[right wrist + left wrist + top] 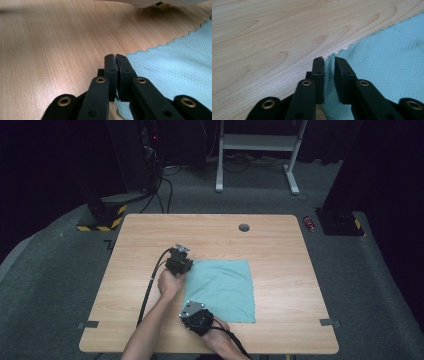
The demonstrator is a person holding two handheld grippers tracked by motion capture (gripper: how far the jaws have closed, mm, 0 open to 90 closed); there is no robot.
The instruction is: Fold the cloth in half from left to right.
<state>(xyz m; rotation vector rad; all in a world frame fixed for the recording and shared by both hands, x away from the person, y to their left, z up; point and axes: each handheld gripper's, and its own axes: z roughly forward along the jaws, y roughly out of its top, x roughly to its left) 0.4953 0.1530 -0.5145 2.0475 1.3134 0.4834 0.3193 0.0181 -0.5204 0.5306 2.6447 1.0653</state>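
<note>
A light teal cloth lies flat on the wooden table. My left gripper is at the cloth's far left corner. In the left gripper view its jaws stand a narrow gap apart, with the scalloped edge of the cloth lying between them and not pinched. My right gripper is at the near left corner. In the right gripper view its jaws are pressed together on the corner of the cloth. A hand holds each gripper.
A round cable hole sits near the table's far edge. Bare wood spreads left and right of the cloth. Grey tape tabs mark the near corners. On the floor beyond are a white desk frame and a red can.
</note>
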